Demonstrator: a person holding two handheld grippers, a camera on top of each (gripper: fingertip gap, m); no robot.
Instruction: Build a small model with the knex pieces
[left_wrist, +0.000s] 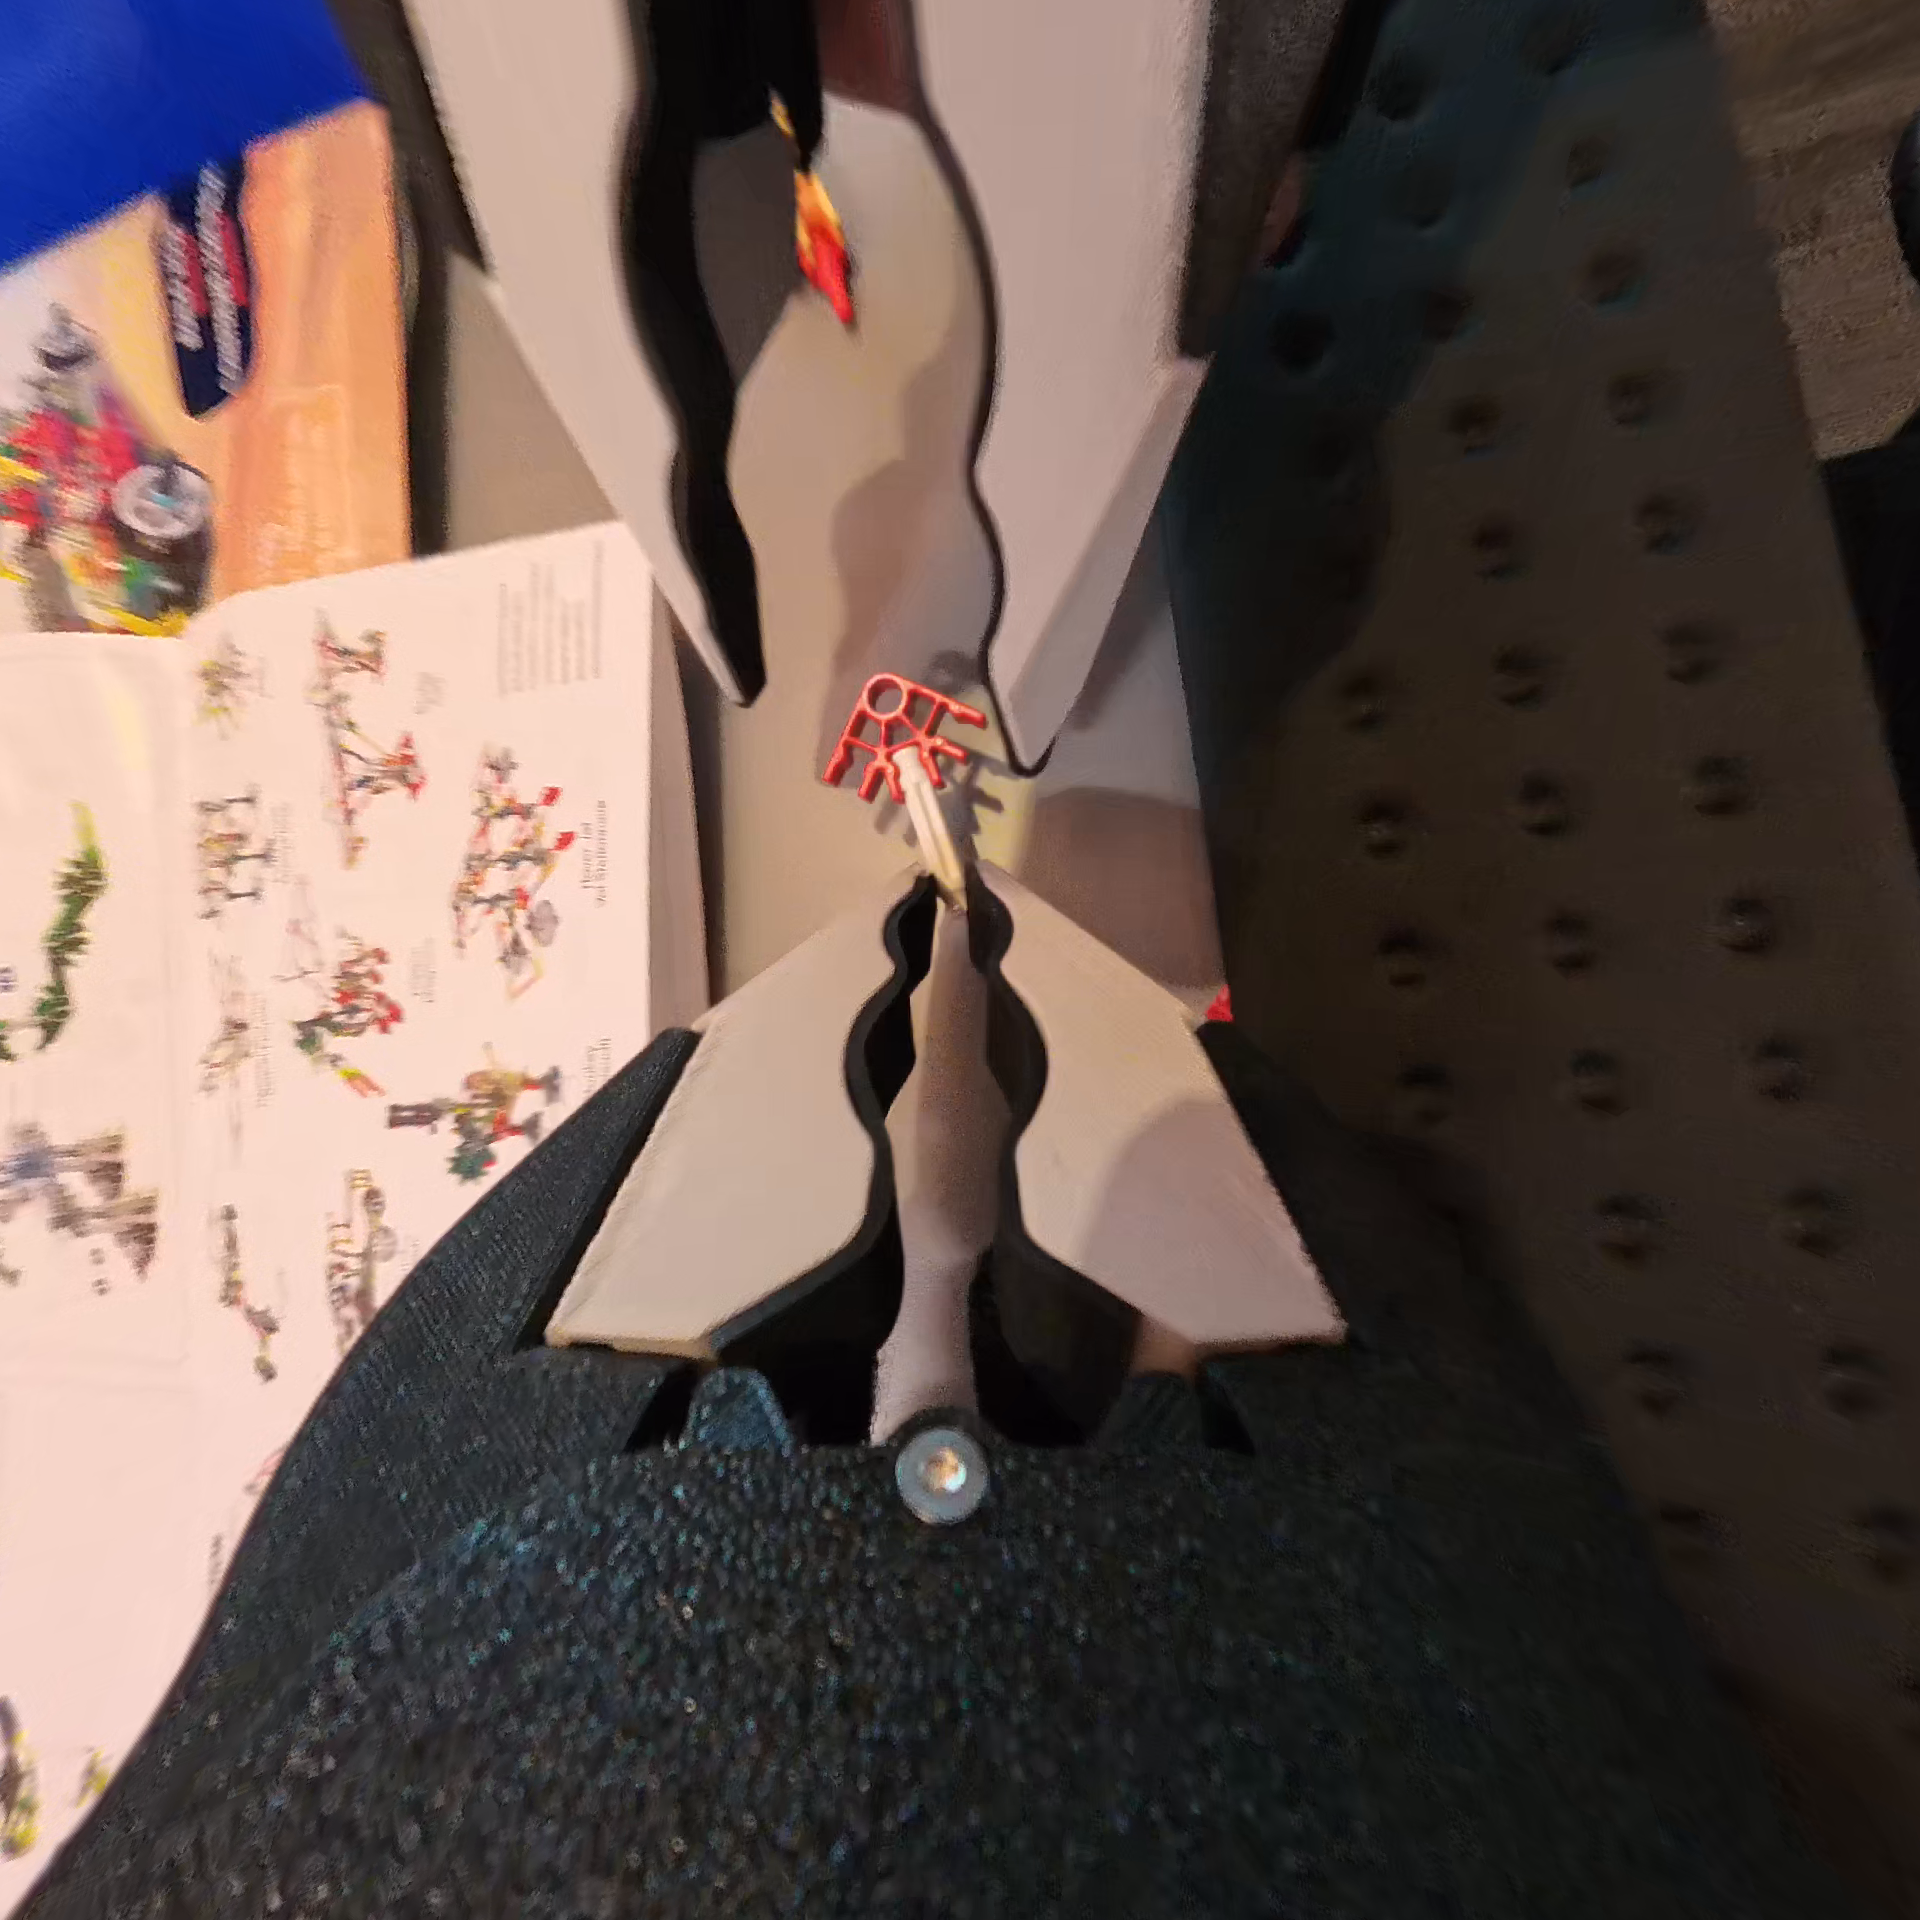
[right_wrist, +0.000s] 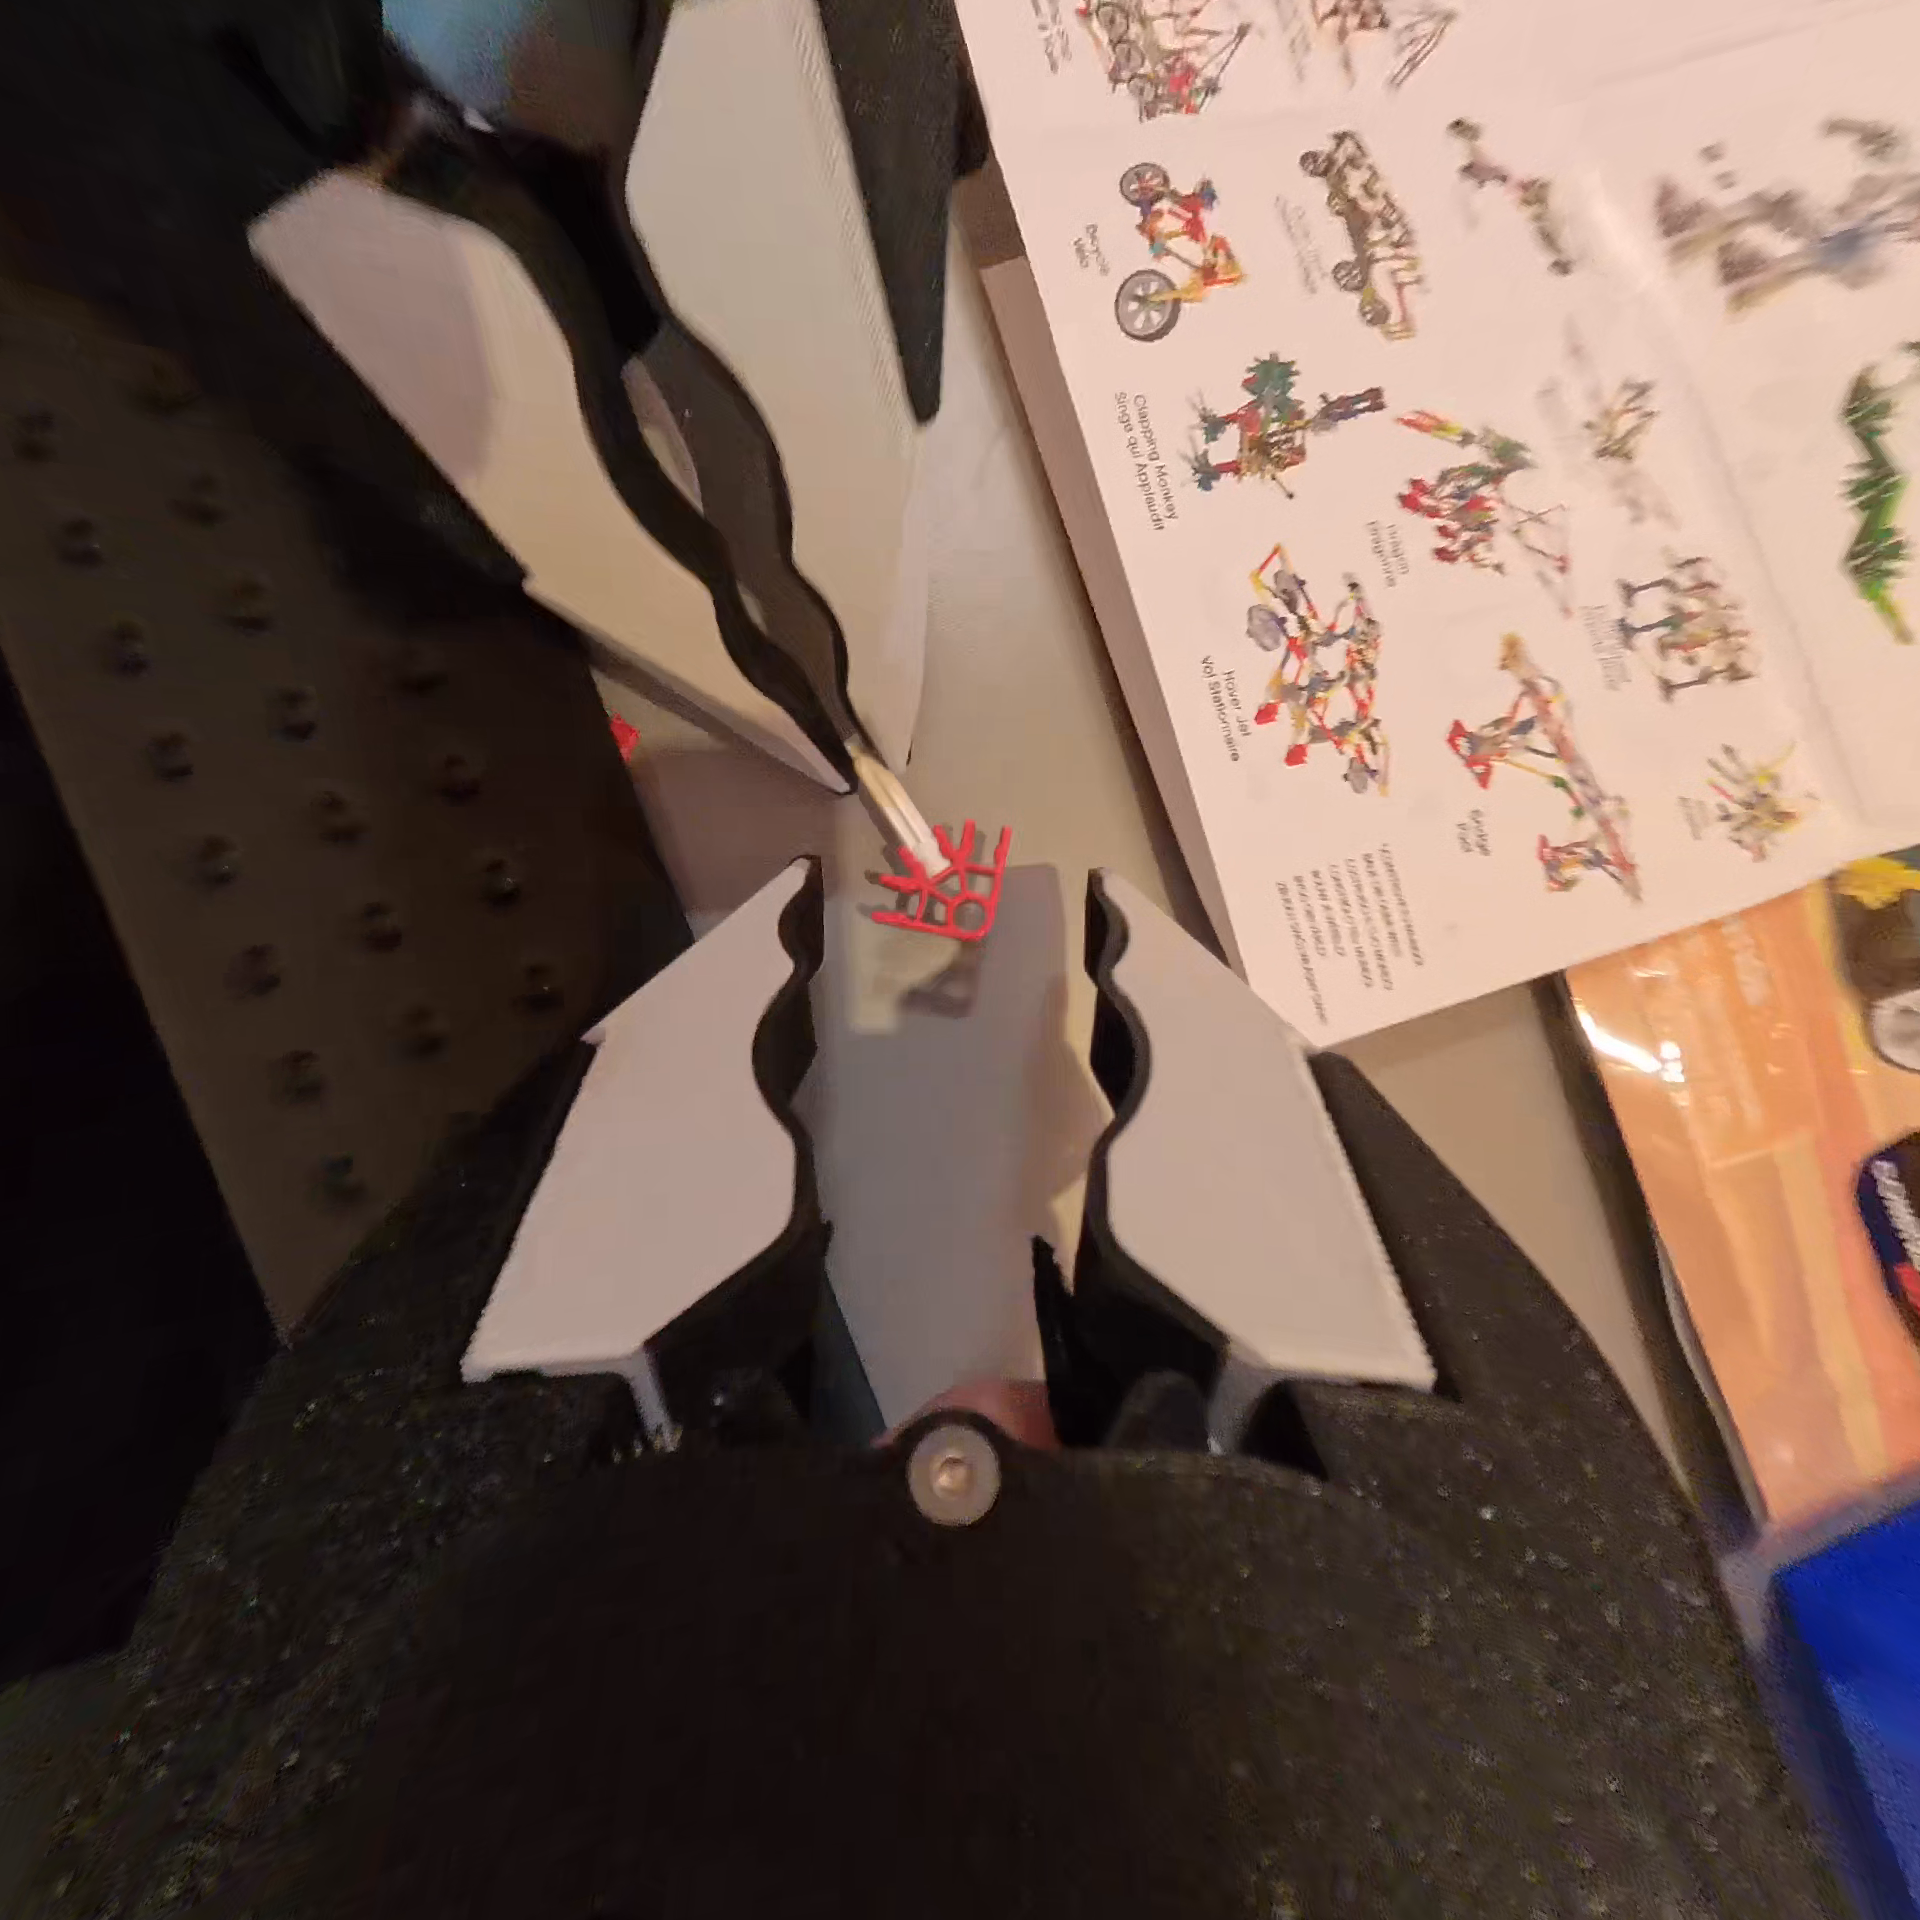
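Left wrist view shows the left gripper with its jaws pressed together on a short pale rod, whose far end is plugged into a small red connector, a flat fan-shaped plastic piece with open slots. Both hang just above the pale desk, between the two grippers. Opposite, the right gripper has its jaws spread, one tip just beside the connector; whether it touches is hard to tell. Its upper part is cut off by the frame edge. Something red and yellow shows between those fingers, too blurred to name.

Right wrist view gives the same scene from the other side: the right gripper wide apart, the connector near its tips. The fingers are smooth white plastic with wavy black rubber pads.

A folded white leaflet printed with colourful toy models lies on the desk, beside an orange and blue box that is cut off and blurred. A dark perforated surface runs along one side.
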